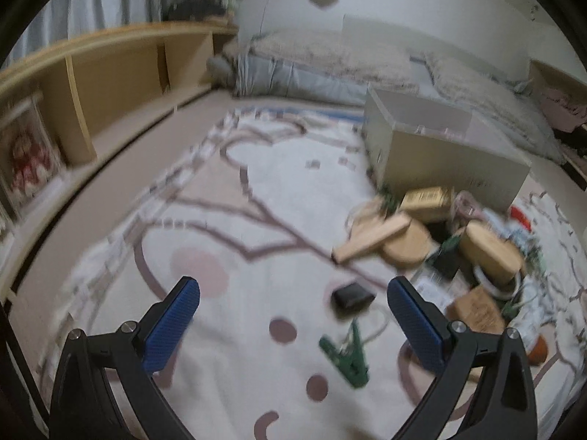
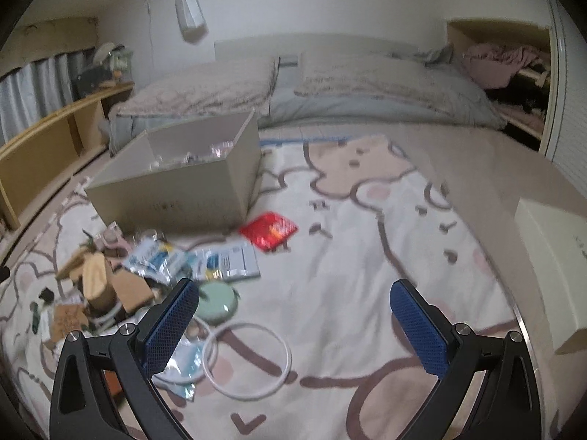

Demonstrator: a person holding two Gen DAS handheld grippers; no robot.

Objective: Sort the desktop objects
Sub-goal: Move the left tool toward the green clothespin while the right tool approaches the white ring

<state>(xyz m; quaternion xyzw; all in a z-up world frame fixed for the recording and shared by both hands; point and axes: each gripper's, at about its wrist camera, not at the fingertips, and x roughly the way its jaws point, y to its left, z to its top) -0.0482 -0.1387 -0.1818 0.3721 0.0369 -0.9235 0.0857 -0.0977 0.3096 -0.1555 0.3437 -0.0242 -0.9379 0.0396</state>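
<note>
A heap of small objects lies on a patterned rug. In the left wrist view my left gripper (image 1: 293,293) is open above the rug, with a small black box (image 1: 353,295) and a green clip (image 1: 346,354) between its blue fingers (image 1: 172,326). Wooden blocks (image 1: 370,236) and round wooden boxes (image 1: 489,256) lie beyond to the right. In the right wrist view my right gripper (image 2: 293,295) is open and empty. A white ring (image 2: 246,360) and a pale green disc (image 2: 216,302) lie near its left finger. Plastic packets (image 2: 227,260) and a red packet (image 2: 269,230) lie further off.
An open beige storage box (image 2: 176,198) stands on the rug behind the heap, also in the left wrist view (image 1: 440,161). A second beige box (image 2: 554,256) sits at the right edge. Bedding (image 2: 330,91) lies behind; a wooden shelf (image 1: 110,73) runs along the left.
</note>
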